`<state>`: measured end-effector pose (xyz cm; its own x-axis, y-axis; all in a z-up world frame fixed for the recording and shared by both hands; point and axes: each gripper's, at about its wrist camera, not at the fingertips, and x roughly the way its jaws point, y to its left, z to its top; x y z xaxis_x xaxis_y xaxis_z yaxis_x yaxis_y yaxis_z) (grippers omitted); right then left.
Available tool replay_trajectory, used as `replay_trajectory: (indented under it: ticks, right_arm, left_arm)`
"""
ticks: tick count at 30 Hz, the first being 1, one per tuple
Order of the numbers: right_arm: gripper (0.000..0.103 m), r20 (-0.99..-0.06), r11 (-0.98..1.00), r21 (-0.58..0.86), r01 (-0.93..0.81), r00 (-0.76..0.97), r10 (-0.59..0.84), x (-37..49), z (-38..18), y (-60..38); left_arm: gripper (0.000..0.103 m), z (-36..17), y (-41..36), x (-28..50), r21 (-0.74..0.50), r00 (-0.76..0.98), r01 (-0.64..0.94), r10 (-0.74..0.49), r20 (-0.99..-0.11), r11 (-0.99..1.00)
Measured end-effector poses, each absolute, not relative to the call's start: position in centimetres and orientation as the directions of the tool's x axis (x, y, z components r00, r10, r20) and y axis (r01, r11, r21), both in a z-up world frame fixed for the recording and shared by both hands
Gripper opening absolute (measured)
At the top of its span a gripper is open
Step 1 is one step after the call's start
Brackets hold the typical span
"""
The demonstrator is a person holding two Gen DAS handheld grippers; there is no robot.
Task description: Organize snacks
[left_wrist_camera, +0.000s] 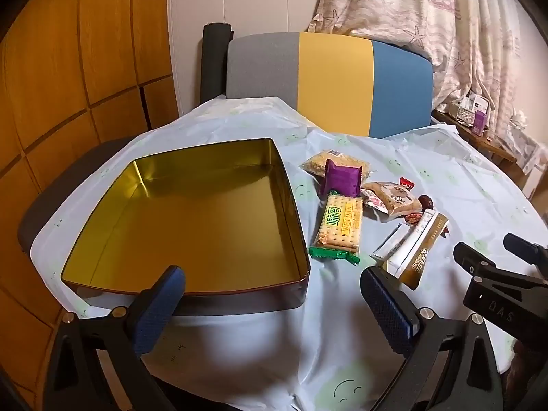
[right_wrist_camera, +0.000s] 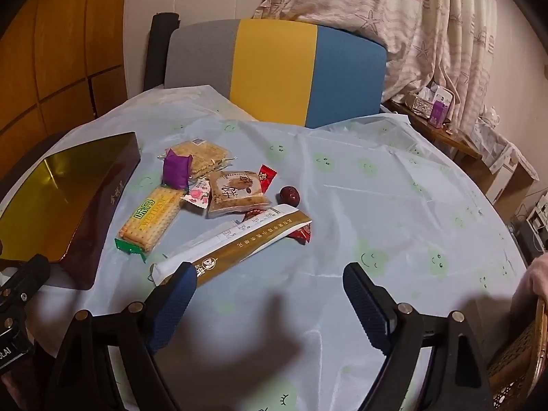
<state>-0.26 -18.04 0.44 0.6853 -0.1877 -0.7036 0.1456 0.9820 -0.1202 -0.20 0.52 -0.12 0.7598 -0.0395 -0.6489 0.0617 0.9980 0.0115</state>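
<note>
An empty gold-lined tin box (left_wrist_camera: pixel 191 219) sits on the table's left; it also shows at the left of the right wrist view (right_wrist_camera: pixel 51 202). Beside it lies a pile of snacks: a Weidan cracker pack (left_wrist_camera: pixel 339 227) (right_wrist_camera: pixel 152 219), a purple packet (left_wrist_camera: pixel 342 178) (right_wrist_camera: pixel 176 169), a long gold-and-white sachet (left_wrist_camera: pixel 416 250) (right_wrist_camera: pixel 236 243), a pastry pack (right_wrist_camera: pixel 236 191), a red date (right_wrist_camera: pixel 290 195) and red candies (right_wrist_camera: pixel 266 176). My left gripper (left_wrist_camera: pixel 274 294) is open at the box's near edge. My right gripper (right_wrist_camera: pixel 269 294) is open, just in front of the sachet.
The round table wears a pale blue cloth with smiley faces (right_wrist_camera: pixel 376 205). A grey, yellow and blue chair (left_wrist_camera: pixel 328 82) stands behind it. A side shelf with small items (right_wrist_camera: pixel 435 109) stands at the right by the curtain. A wicker object (right_wrist_camera: pixel 520 352) is at the right edge.
</note>
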Motion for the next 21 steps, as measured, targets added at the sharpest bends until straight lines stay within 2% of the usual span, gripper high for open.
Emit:
replay_trajectory:
  ticks: [21]
  right_arm:
    - [0.089, -0.696, 0.98, -0.124, 0.153, 0.691, -0.196, -0.17, 0.53, -18.54]
  left_arm:
    - [0.103, -0.13, 0.29, -0.29, 0.009, 0.761, 0.075, -0.051, -0.646, 0.997]
